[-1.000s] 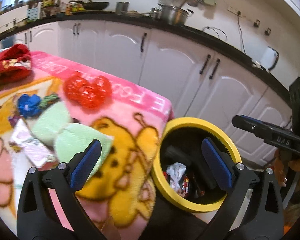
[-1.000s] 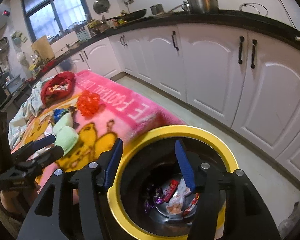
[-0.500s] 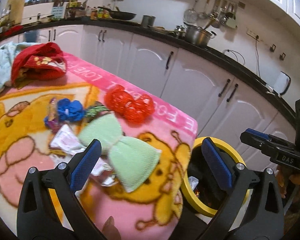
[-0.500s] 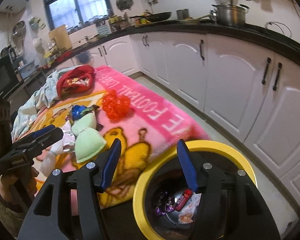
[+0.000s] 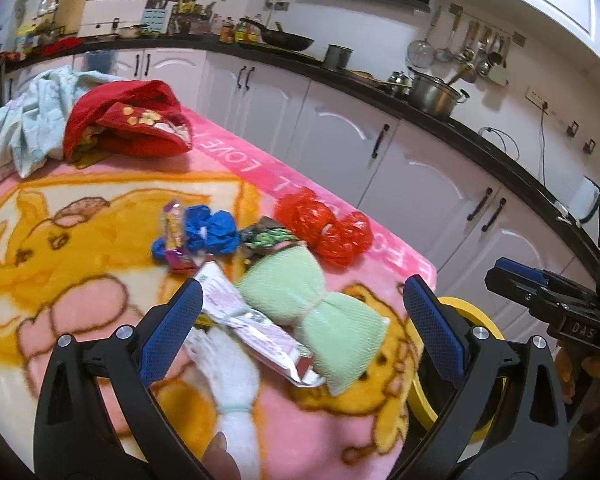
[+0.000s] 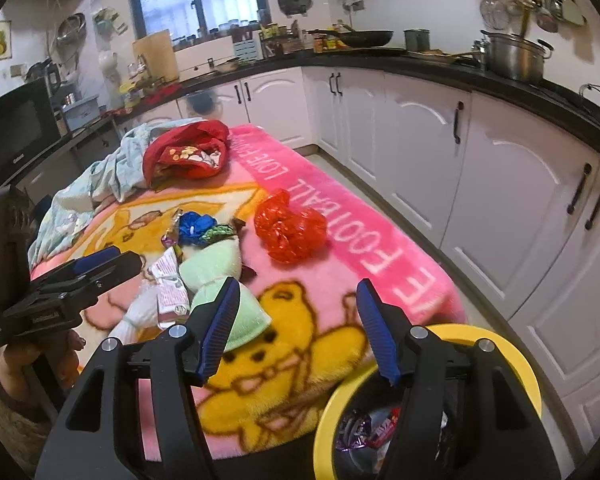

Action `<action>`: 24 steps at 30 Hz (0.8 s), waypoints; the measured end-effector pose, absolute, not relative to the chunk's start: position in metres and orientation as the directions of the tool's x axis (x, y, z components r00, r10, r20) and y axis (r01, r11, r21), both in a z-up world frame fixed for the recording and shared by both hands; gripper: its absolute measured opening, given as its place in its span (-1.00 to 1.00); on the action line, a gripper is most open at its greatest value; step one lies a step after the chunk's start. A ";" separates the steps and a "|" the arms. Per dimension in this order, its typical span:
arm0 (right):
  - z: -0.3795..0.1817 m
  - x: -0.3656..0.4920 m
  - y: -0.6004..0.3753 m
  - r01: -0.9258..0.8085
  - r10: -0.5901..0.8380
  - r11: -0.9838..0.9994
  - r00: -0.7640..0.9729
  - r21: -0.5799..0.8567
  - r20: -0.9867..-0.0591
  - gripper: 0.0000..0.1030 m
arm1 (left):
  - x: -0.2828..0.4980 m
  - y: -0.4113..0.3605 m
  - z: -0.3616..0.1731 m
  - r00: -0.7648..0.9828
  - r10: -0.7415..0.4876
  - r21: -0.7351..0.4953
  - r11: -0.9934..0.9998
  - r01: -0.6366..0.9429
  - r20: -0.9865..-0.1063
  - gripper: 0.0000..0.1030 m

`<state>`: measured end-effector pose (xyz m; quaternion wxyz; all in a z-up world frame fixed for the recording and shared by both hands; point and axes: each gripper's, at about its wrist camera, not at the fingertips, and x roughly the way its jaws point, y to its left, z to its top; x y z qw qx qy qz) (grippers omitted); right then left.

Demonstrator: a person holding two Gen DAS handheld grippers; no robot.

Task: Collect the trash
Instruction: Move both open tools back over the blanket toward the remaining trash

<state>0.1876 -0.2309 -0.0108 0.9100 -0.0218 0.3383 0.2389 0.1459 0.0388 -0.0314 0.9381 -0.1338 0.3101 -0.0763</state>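
The pink-and-silver wrapper (image 5: 256, 324) lies flat on the blanket-covered counter (image 5: 80, 240), its long axis running from far left to near right, the silver torn end nearest. It sits between the left gripper (image 5: 300, 320) jaws, which stand wide and empty. A second ago that view centred on the yellow-rimmed bin (image 6: 500, 352); the bin now sits at the right edge. The right gripper (image 6: 300, 328) jaws, just opening further, hold nothing; they hang over the blanket's near edge, the wrapper off to their left beside the green scrubber (image 6: 224, 280).
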 end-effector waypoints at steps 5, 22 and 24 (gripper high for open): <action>-0.012 0.200 -0.216 -0.463 0.421 0.880 0.653 0.108 -0.629 0.15 | 0.150 0.056 -0.031 0.795 -0.205 -0.303 0.952 0.028 -0.571 0.79; -0.050 0.277 -0.176 -0.441 0.381 0.892 0.621 0.097 -0.685 0.17 | 0.200 0.118 -0.056 0.721 -0.178 -0.343 0.935 -0.087 -0.670 0.19; -0.053 0.286 -0.173 -0.436 0.376 0.895 0.618 0.098 -0.690 0.17 | 0.209 0.121 -0.060 0.710 -0.181 -0.342 0.936 -0.089 -0.681 0.11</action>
